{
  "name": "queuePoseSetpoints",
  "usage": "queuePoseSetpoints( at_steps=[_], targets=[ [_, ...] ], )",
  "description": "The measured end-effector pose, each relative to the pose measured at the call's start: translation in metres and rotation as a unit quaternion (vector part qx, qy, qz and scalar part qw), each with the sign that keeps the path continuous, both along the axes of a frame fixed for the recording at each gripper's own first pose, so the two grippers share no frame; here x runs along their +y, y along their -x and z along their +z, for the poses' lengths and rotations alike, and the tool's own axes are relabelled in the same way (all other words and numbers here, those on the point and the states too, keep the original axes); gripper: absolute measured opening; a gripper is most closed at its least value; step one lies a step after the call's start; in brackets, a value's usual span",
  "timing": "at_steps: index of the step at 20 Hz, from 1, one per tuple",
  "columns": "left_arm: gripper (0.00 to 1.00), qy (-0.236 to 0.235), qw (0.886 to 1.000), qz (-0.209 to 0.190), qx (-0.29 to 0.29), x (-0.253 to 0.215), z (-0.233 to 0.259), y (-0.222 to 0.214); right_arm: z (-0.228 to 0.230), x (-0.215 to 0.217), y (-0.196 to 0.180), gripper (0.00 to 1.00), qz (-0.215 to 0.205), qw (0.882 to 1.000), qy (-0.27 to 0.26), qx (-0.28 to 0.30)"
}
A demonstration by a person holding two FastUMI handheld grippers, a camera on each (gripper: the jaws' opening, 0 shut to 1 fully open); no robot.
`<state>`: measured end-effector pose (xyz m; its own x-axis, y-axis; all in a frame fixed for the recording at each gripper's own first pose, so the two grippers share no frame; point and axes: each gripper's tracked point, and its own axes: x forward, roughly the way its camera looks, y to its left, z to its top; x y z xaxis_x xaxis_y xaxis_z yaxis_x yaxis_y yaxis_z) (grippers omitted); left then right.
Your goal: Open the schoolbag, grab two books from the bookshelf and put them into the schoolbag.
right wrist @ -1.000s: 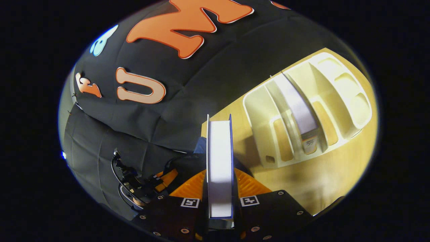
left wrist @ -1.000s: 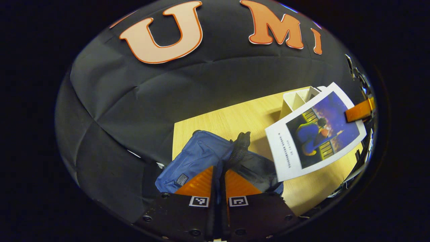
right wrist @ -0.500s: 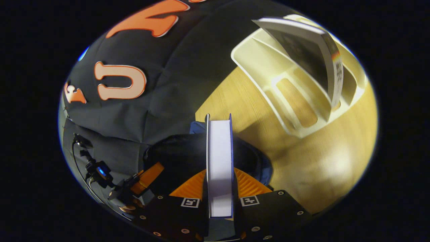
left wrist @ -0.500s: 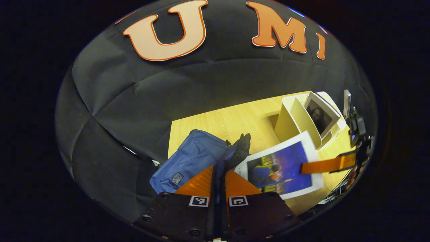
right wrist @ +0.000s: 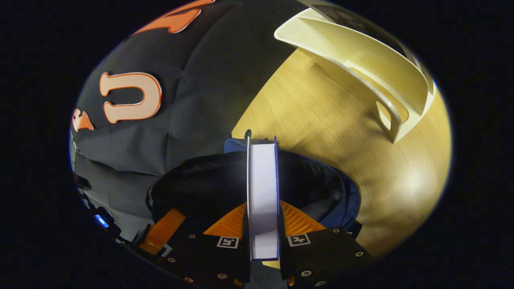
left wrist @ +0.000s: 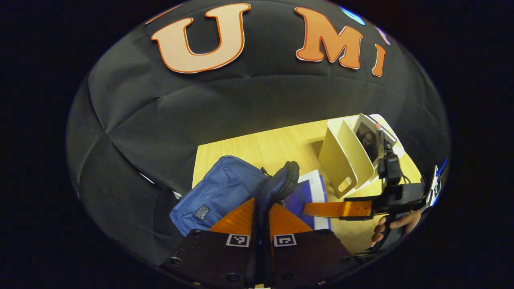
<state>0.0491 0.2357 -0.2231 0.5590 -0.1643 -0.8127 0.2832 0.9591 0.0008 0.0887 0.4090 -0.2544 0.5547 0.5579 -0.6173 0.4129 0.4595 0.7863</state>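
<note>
Left gripper view: the left gripper (left wrist: 262, 208) is closed on the rim of the blue fabric schoolbag (left wrist: 219, 192), fingers pinched together with a fold of cloth between them, holding the mouth up. Just right of its tips, the white-bordered book with a blue cover (left wrist: 307, 192) slants down into the opening, carried by the right gripper (left wrist: 321, 209), whose holder's hand (left wrist: 395, 224) shows farther right. Beyond that stands the cream plastic bookshelf (left wrist: 343, 158) on the pale wooden table (left wrist: 257, 146), a second book with a dark portrait cover (left wrist: 366, 138) upright in it. Right gripper view: the right gripper (right wrist: 263, 224) clamps the book by both covers, page edge facing the camera, long axis running straight ahead. The bag's dark open mouth lies directly under and ahead of the tips; the book's far end is over it. The drop looks close; the right gripper is the nearer one.
</note>
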Motion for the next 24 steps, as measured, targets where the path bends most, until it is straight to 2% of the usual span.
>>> queuePoseSetpoints(
  at_steps=[2, 3, 4, 12, 13, 15, 18, 21, 23, 24],
  targets=[
    [0.08, 0.005, 1.0, -0.006, -0.001, -0.003, 0.005, 0.003, -0.005, 0.012, -0.007, 0.29, -0.002, 1.0, 0.0, -0.006],
    [0.0, 0.009, 1.0, -0.009, -0.002, -0.005, 0.005, 0.003, -0.007, 0.017, -0.01, 0.29, -0.002, 1.0, 0.001, -0.008],
    [0.05, 0.008, 1.0, -0.011, 0.001, -0.006, 0.002, 0.003, -0.01, 0.021, -0.012, 0.29, -0.004, 1.0, 0.0, -0.009],
    [0.06, 0.009, 1.0, -0.01, 0.0, -0.01, 0.002, 0.004, -0.031, 0.07, 0.005, 0.33, 0.04, 0.999, -0.018, 0.014],
    [0.06, 0.011, 1.0, -0.007, 0.001, -0.009, 0.002, 0.004, -0.033, 0.072, 0.006, 0.25, 0.045, 0.999, -0.016, 0.024],
    [0.06, 0.01, 1.0, -0.001, 0.006, -0.005, -0.001, 0.005, -0.033, 0.068, 0.023, 0.53, 0.068, 0.996, -0.003, 0.062],
    [0.06, 0.006, 1.0, -0.002, 0.005, -0.007, -0.002, 0.003, -0.022, 0.066, 0.023, 0.96, 0.096, 0.995, 0.021, 0.032],
    [0.06, 0.005, 1.0, 0.004, 0.006, -0.008, -0.004, 0.002, -0.007, 0.042, 0.012, 0.97, 0.095, 0.995, 0.038, -0.018],
    [0.06, 0.005, 1.0, 0.009, 0.007, -0.008, -0.006, 0.003, 0.012, 0.023, -0.004, 0.97, 0.069, 0.995, 0.042, -0.051],
    [0.06, 0.006, 1.0, 0.012, 0.008, -0.008, -0.007, 0.003, 0.017, 0.008, -0.016, 0.96, 0.052, 0.994, 0.064, -0.069]
  ],
)
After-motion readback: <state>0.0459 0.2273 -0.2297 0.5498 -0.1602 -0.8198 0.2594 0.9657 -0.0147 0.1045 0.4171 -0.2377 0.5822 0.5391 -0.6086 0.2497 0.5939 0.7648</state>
